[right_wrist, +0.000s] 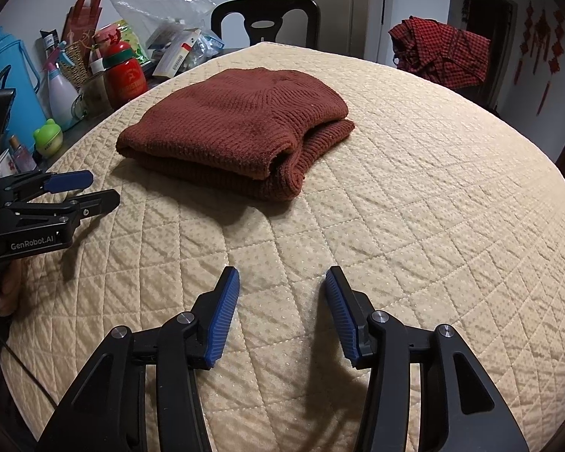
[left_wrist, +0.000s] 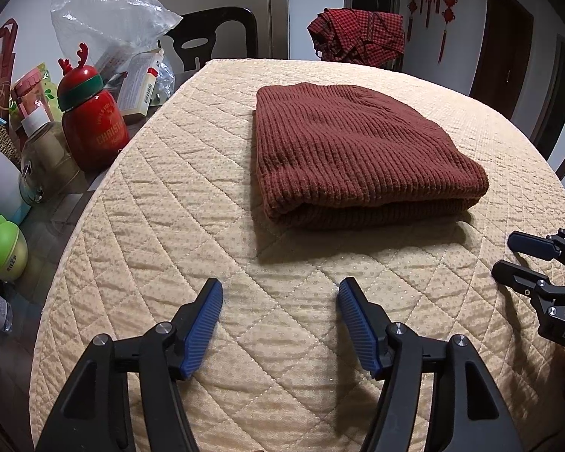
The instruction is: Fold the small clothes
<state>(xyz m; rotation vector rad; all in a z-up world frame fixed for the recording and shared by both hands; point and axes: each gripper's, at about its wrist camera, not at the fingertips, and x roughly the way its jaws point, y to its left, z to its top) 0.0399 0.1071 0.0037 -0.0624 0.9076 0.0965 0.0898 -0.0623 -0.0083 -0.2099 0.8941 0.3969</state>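
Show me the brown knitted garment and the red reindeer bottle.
Folded brown knitted garment (left_wrist: 358,150), left wrist view, middle of its top layer.
Red reindeer-antlered Christmas bottle (left_wrist: 94,132), left wrist view, its red body.

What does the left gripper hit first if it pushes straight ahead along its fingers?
Probably the folded brown knit garment. The left gripper is open over the quilted table cover, and the garment's near folded edge lies ahead, slightly right of centre. Height is unclear; angled down, it meets the cover first.

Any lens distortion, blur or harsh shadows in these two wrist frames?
Left wrist view: strong fisheye bend at the quilted mat's edges, folded sweater sharp, shadow falling in front of it. Right wrist view: same bend, dark vignette in corners, no blur.
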